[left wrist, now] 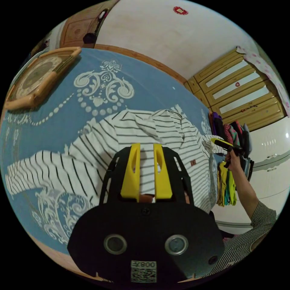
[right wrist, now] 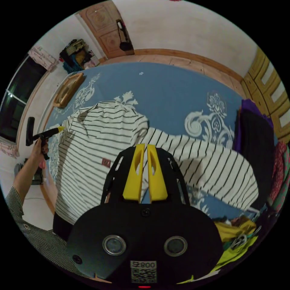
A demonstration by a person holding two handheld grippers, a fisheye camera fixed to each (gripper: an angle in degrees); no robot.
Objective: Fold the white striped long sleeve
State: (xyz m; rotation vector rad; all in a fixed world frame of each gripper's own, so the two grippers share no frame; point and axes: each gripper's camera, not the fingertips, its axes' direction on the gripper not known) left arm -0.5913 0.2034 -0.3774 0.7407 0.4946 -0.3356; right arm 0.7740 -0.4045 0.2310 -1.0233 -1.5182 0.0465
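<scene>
On blue bedspread [left wrist: 157, 87]: striped shirt [left wrist: 157, 133] under both grippers | left gripper [left wrist: 146, 148] released | right gripper [right wrist: 144, 149] nearly clenched, empty

On the black body of my left gripper [left wrist: 146, 146] sat a white sticker [left wrist: 143, 271] printed with a square code and a few characters. My right gripper [right wrist: 145, 146] bore a matching sticker [right wrist: 143, 271]. The red patch [left wrist: 193, 162] on the white striped long sleeve [left wrist: 169, 136] was too small to read.

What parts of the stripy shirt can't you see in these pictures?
- Left gripper view: the shirt's bottom edge, behind the left gripper.
- Right gripper view: the shirt's lower middle, behind the right gripper.
- Right gripper view: the far sleeve's cuff by the clothes pile, too dark to tell.
</scene>
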